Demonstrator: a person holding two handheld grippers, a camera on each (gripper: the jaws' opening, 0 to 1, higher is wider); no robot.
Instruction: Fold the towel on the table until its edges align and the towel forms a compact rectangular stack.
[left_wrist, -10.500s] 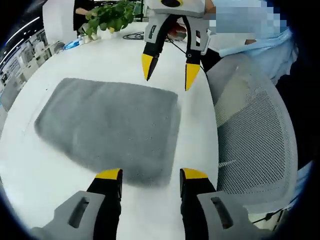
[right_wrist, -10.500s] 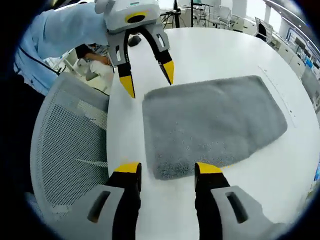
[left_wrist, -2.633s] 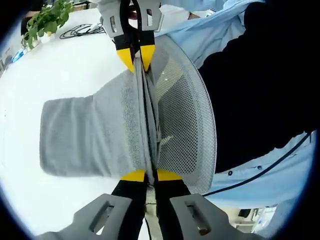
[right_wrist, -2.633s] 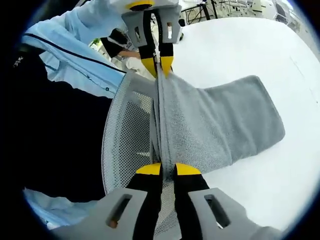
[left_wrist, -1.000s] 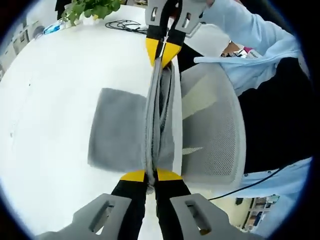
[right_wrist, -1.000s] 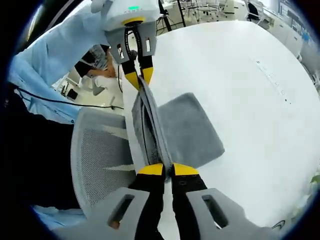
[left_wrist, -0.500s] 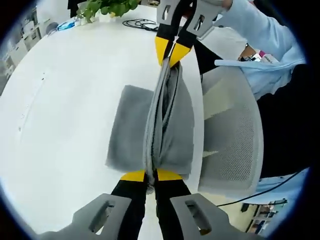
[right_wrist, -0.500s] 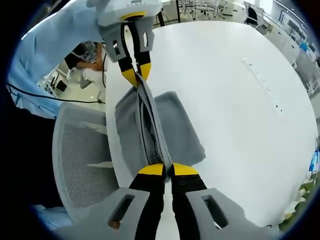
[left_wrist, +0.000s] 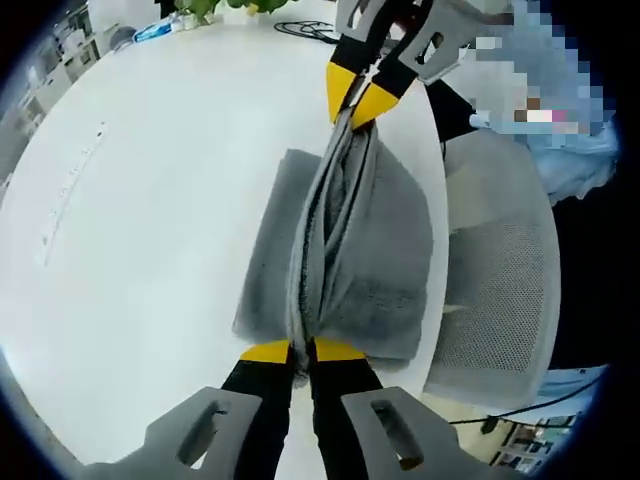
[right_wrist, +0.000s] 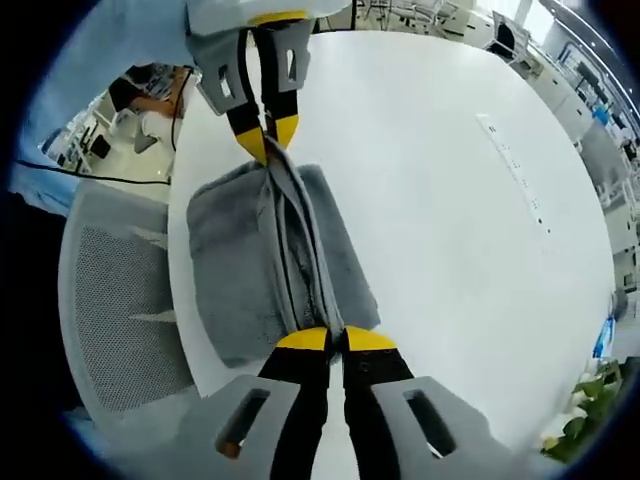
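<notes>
Towel (left_wrist: 385, 250), grey, half-folded on counter (left_wrist: 150, 200): your left gripper (left_wrist: 290, 351) and right gripper (right_wrist: 322, 339) fingers clamped its raised edge.

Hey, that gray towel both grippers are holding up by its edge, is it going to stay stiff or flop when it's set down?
Likely floppy: the towel sags and bunches into folds between the left gripper and right gripper. Probably light, since thin pinches at two points hold it. Its fuzzy pile suggests it won't slip easily on the table.
</notes>
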